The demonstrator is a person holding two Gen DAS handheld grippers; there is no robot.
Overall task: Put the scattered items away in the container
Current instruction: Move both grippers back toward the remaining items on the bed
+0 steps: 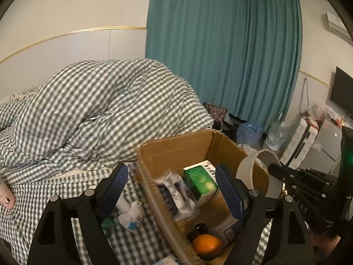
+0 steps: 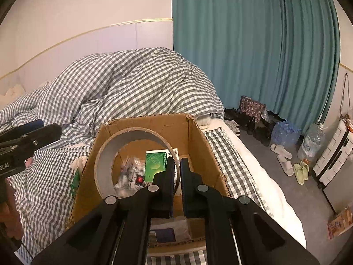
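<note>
An open cardboard box (image 1: 176, 139) (image 2: 207, 154) stands on the checked bed. Inside lie a green carton (image 1: 198, 181) (image 2: 154, 163), a printed tissue pack (image 1: 174, 194), an orange (image 1: 207, 244) and a dark jar (image 1: 199, 229). My left gripper (image 1: 171, 172) is open and straddles the box's left wall, with nothing gripped. A white plush toy (image 1: 130, 215) lies on the bed just outside that wall. My right gripper (image 2: 176, 165) is shut on the rim of a grey tape roll (image 2: 103, 161) (image 1: 245, 167), held upright over the box.
A heaped gingham duvet (image 2: 132, 84) fills the bed behind the box. A pink item (image 1: 6, 198) lies at the far left. Beyond the bed's right edge, the floor holds slippers (image 2: 284, 159), water bottles (image 2: 284, 130) and a white suitcase (image 2: 333, 156) in front of a teal curtain (image 2: 253, 44).
</note>
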